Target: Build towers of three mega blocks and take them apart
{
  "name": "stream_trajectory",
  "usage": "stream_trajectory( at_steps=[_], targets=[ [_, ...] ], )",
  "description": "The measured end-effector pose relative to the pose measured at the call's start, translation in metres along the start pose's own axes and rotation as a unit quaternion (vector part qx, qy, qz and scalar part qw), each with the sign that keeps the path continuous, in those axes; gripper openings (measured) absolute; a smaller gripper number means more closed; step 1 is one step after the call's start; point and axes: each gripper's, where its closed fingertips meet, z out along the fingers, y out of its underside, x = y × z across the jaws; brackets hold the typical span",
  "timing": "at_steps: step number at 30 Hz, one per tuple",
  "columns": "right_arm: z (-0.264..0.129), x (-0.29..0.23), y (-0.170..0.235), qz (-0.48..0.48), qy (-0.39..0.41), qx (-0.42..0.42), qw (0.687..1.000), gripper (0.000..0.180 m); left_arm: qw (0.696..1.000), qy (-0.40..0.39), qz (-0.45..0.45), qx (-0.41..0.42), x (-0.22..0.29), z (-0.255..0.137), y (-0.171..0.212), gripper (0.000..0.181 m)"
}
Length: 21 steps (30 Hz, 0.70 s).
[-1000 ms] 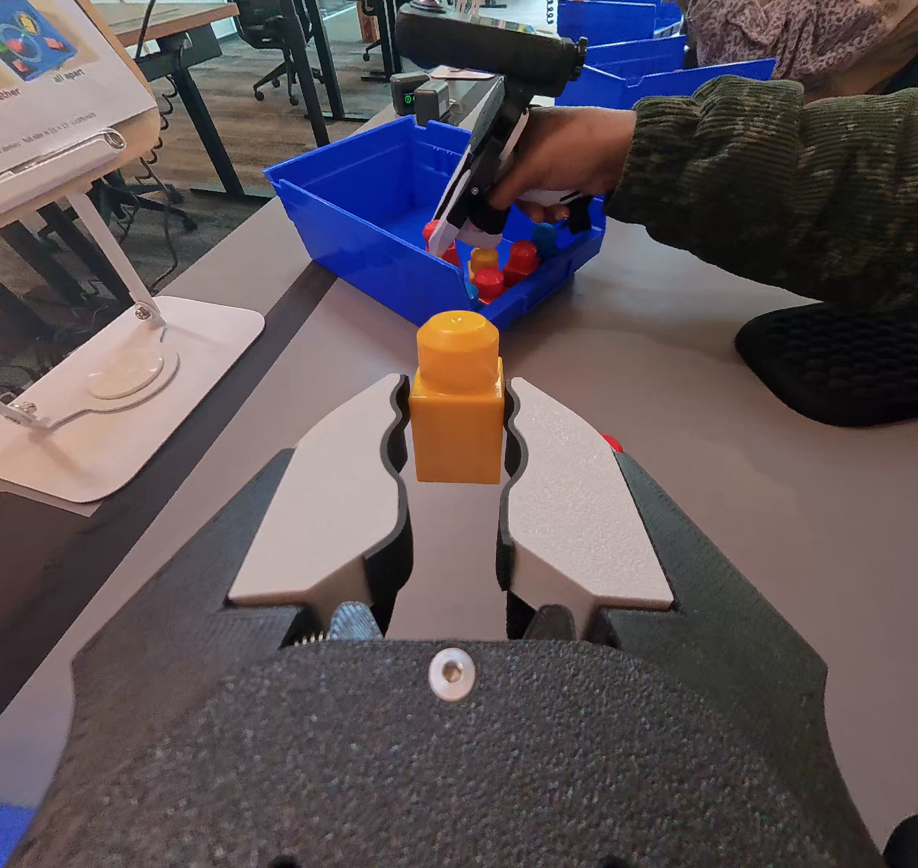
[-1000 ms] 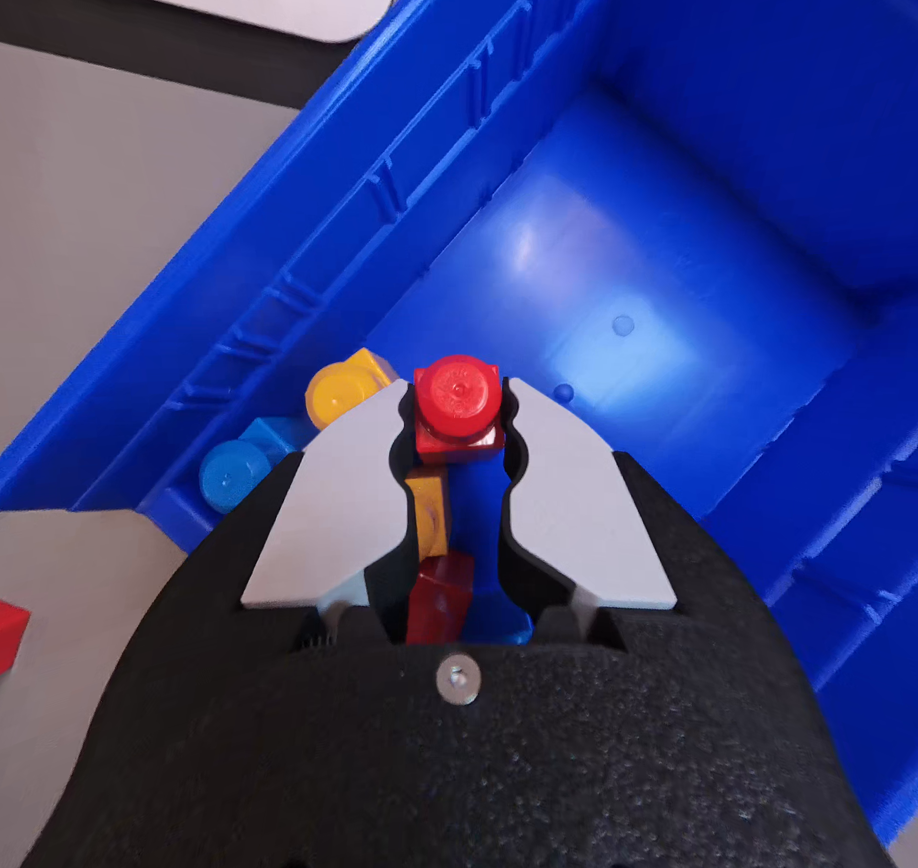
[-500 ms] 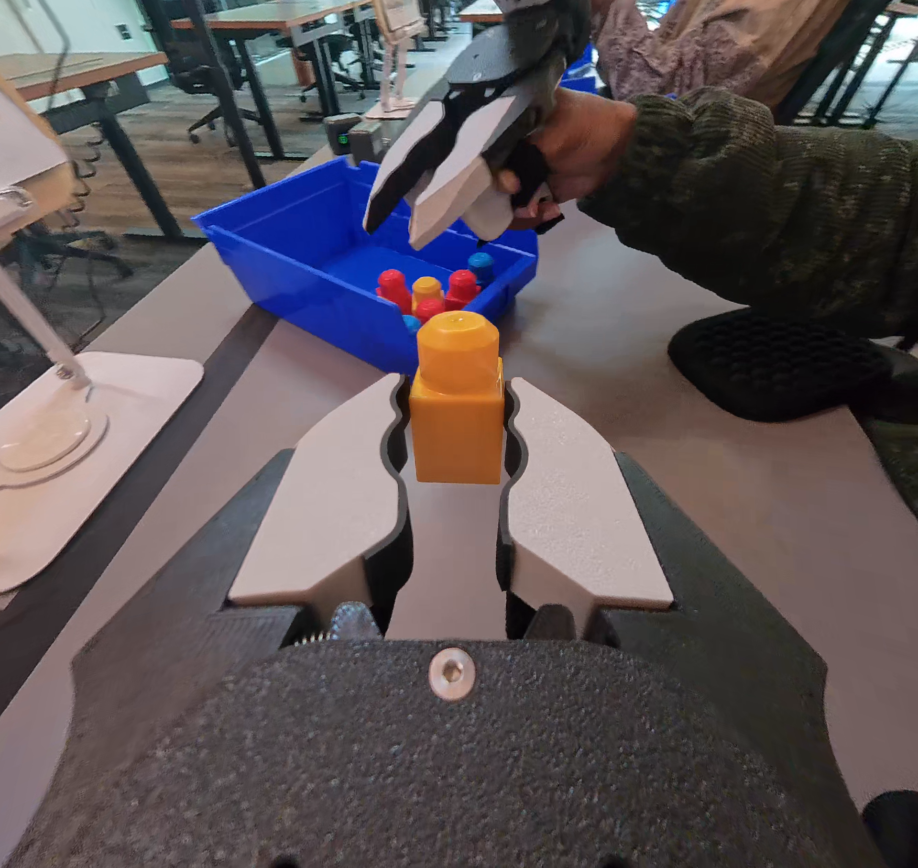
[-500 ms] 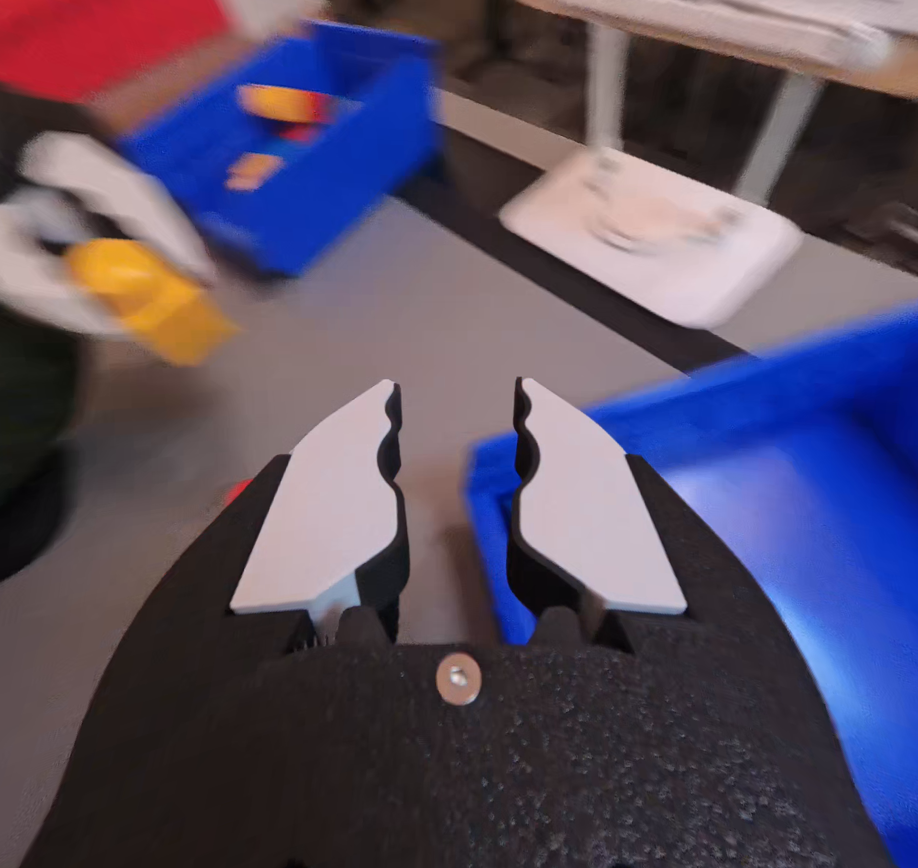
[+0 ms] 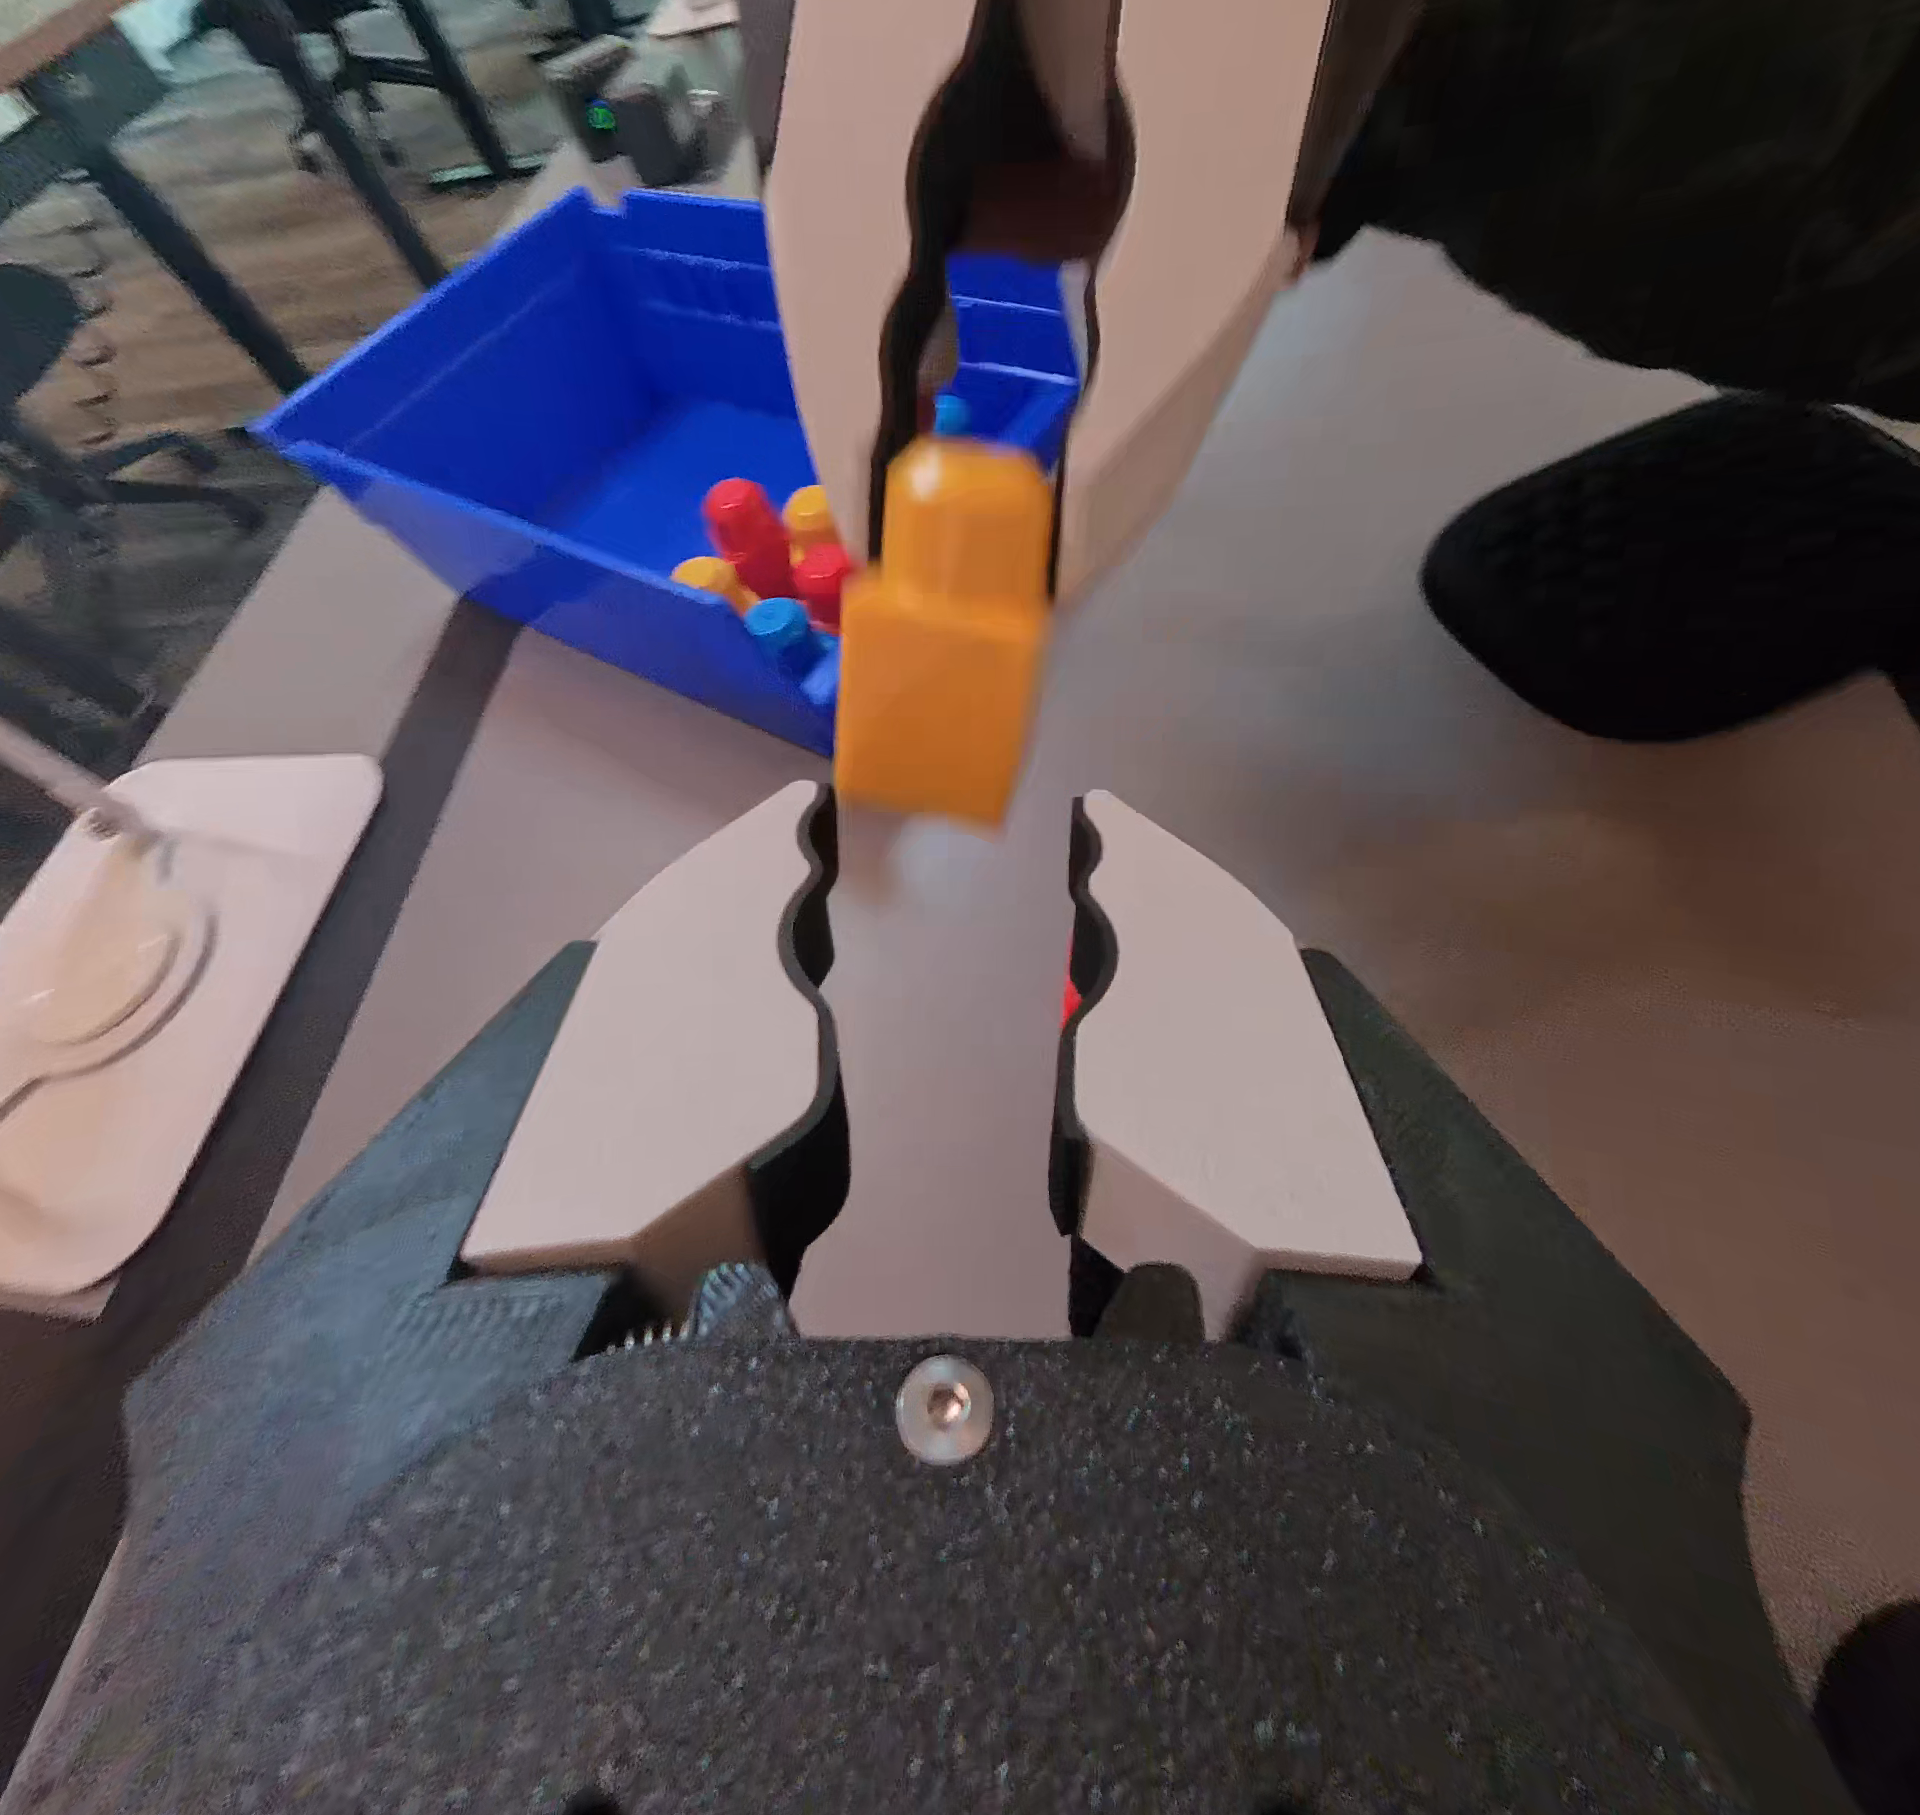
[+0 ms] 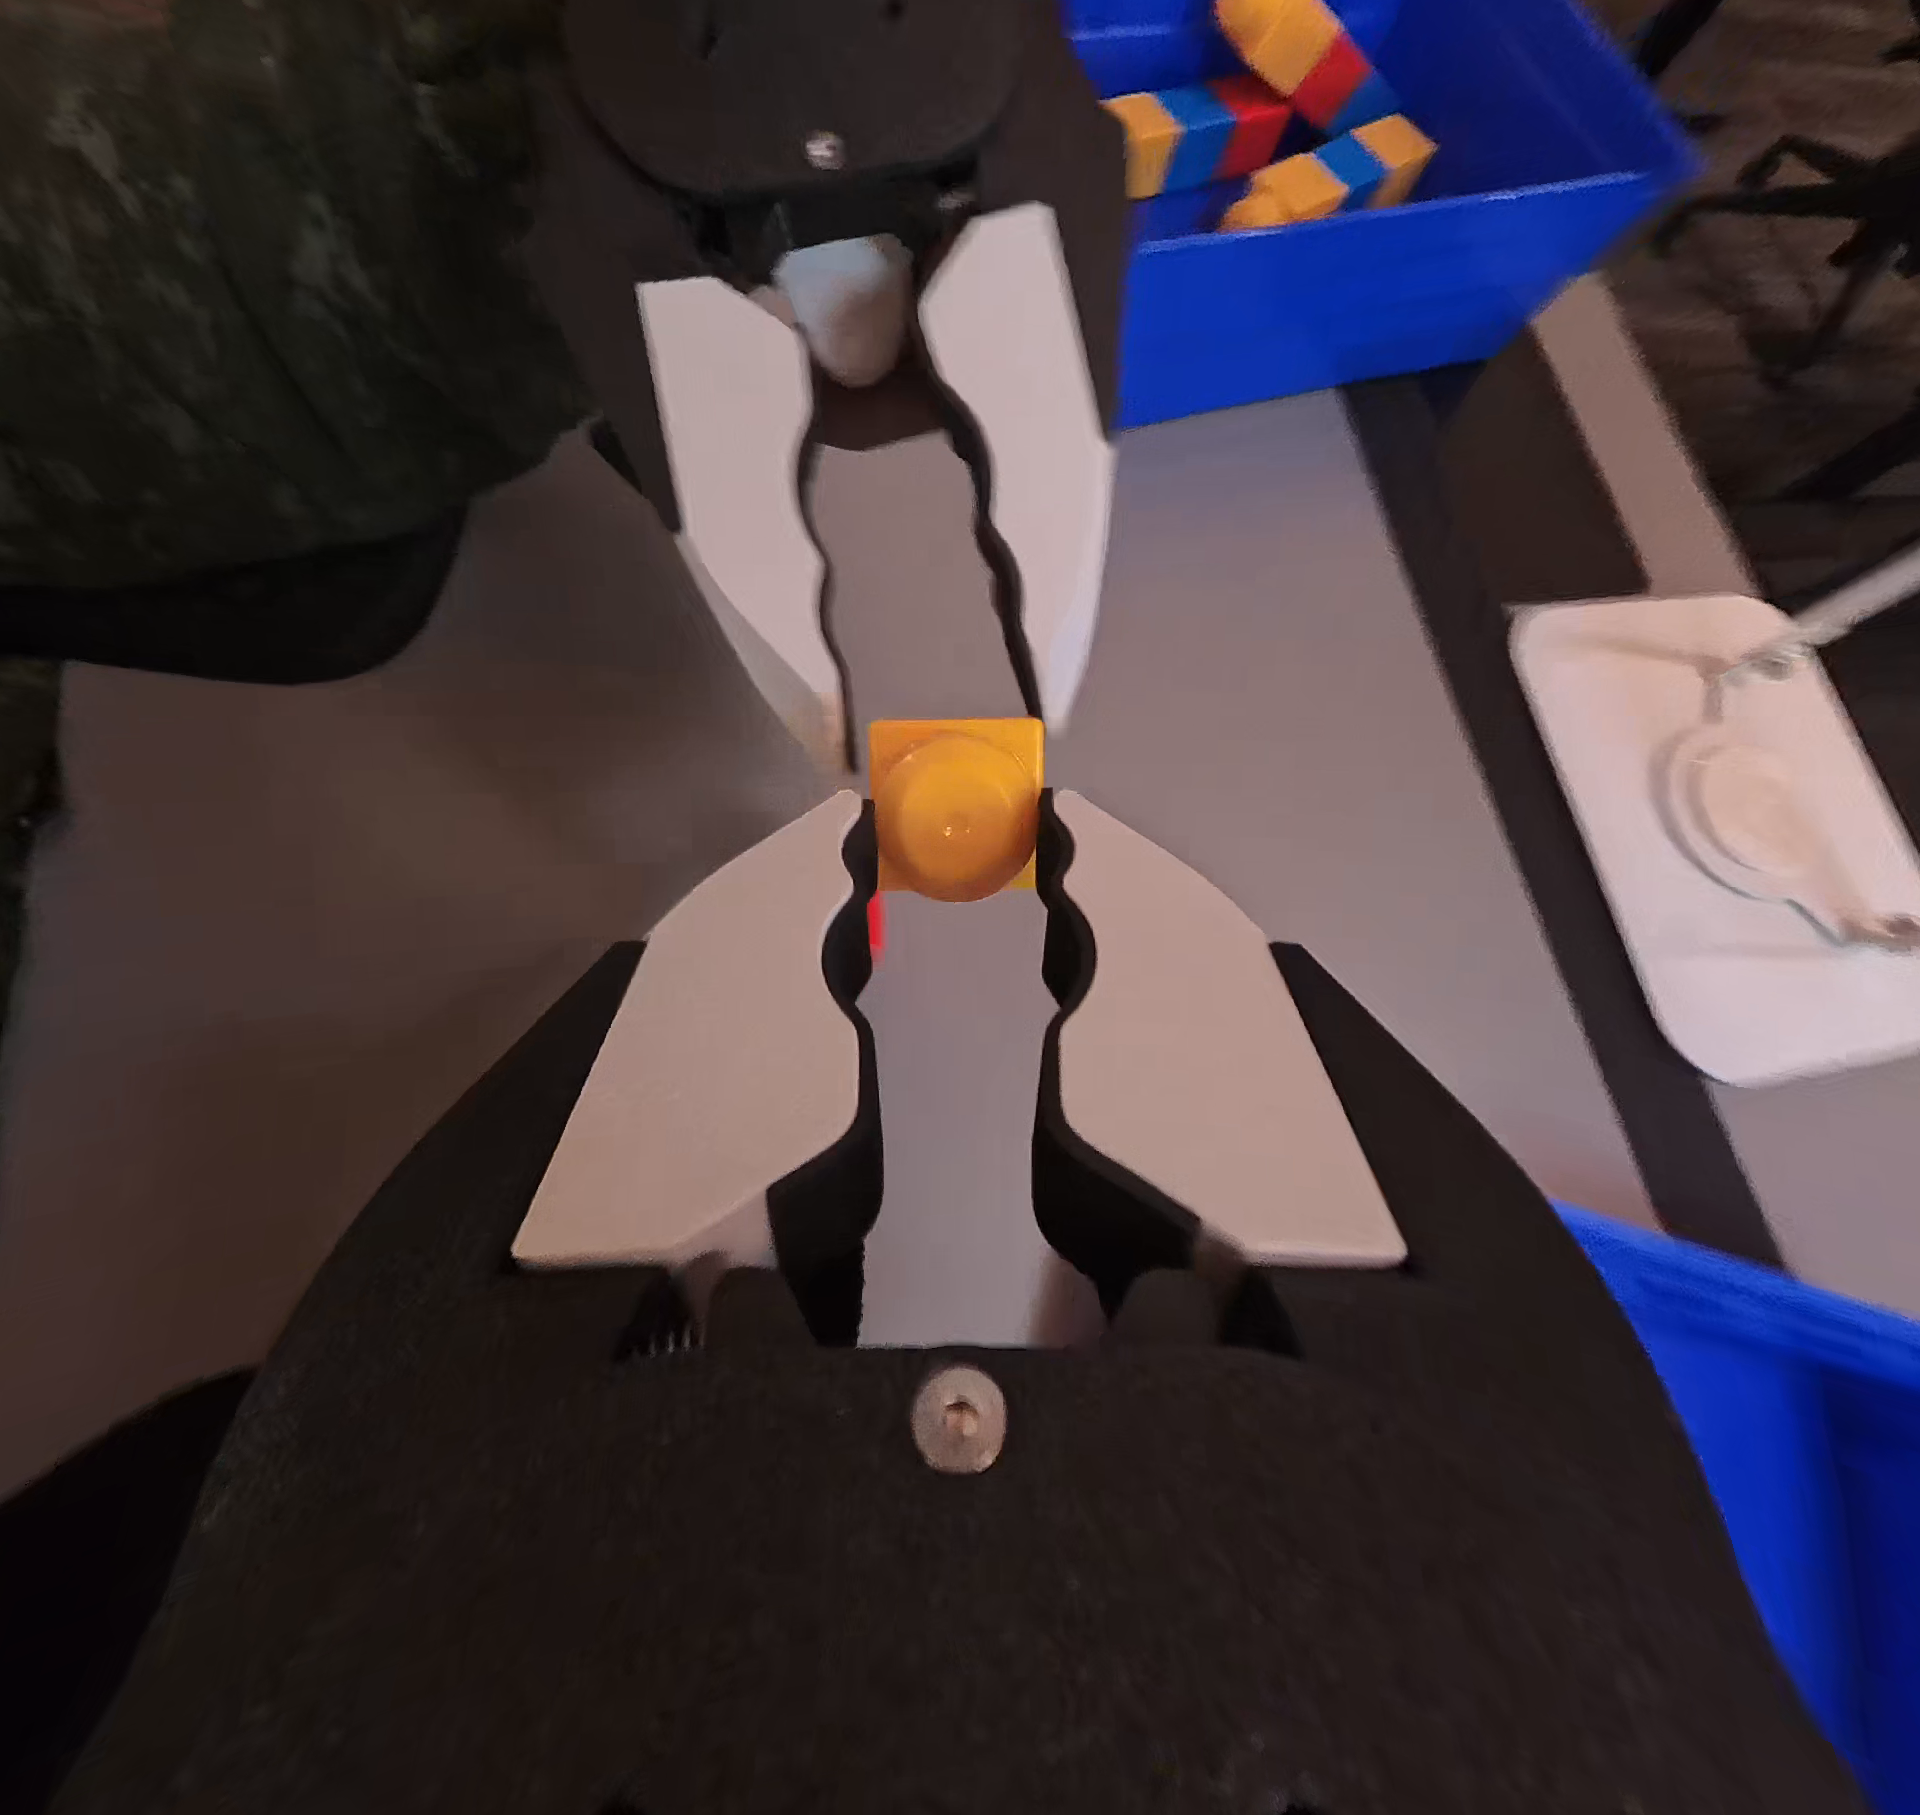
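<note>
An orange block [image 5: 935, 705] hangs above the grey table just past my left gripper [image 5: 951, 830], whose jaws stand open and empty. My right gripper [image 5: 961, 560] comes down from above and is shut on the block's top stud. In the right wrist view the orange block [image 6: 956, 830] sits between my right gripper's [image 6: 956, 809] fingertips, and the open left gripper [image 6: 940, 716] faces it from the far side. A red block [image 6: 878, 924] lies on the table under the grippers, mostly hidden; it also peeks out in the left wrist view [image 5: 1070, 986].
A blue bin [image 5: 520, 477] holds several loose red, yellow and blue blocks. A second blue bin [image 6: 1351, 259] holds built towers. A white stand base [image 6: 1714, 830] lies to the side. A black pad [image 5: 1683, 570] and a green sleeve [image 6: 208, 259] are close by.
My right gripper let go of a red block in the bin, swung across and shut on the orange block. My left gripper opened and drew back from that block.
</note>
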Motion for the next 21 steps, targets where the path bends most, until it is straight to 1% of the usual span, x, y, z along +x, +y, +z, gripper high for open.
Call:
stream_trajectory(
  at_steps=[2, 3, 5, 7, 10, 12, 15, 18, 21],
  targets=[
    [-0.026, 0.037, 0.007, 0.029, 0.073, -0.029, 0.996, 0.03, 0.999, -0.019, -0.031, 0.032, -0.014, -0.011, -0.001, 0.044],
    [-0.041, 0.062, 0.021, 0.047, 0.121, -0.069, 0.989, 0.03, 0.997, -0.023, -0.049, 0.057, -0.02, -0.017, -0.004, 0.041],
    [-0.071, 0.109, 0.064, 0.082, 0.202, -0.176, 0.96, 0.03, 0.991, -0.032, -0.074, 0.103, -0.031, -0.028, -0.01, 0.029],
    [-0.088, 0.133, 0.11, 0.13, 0.217, -0.258, 0.933, 0.03, 0.988, -0.048, -0.078, 0.127, -0.038, -0.036, -0.014, 0.024],
    [-0.099, 0.149, 0.17, 0.184, 0.215, -0.346, 0.894, 0.03, 0.987, -0.06, -0.07, 0.129, -0.04, -0.041, -0.014, 0.021],
    [-0.099, 0.15, 0.195, 0.229, 0.208, -0.369, 0.877, 0.03, 0.988, -0.065, -0.066, 0.125, -0.042, -0.041, -0.012, 0.02],
    [-0.09, 0.146, 0.212, 0.301, 0.191, -0.356, 0.864, 0.03, 0.986, -0.069, -0.068, 0.135, -0.044, -0.044, -0.013, 0.019],
    [-0.081, 0.14, 0.222, 0.349, 0.183, -0.357, 0.847, 0.03, 0.98, -0.076, -0.071, 0.169, -0.046, -0.054, -0.024, 0.016],
    [-0.07, 0.133, 0.228, 0.378, 0.174, -0.357, 0.836, 0.03, 0.966, -0.104, -0.076, 0.226, -0.055, -0.075, -0.04, 0.012]
  ],
)
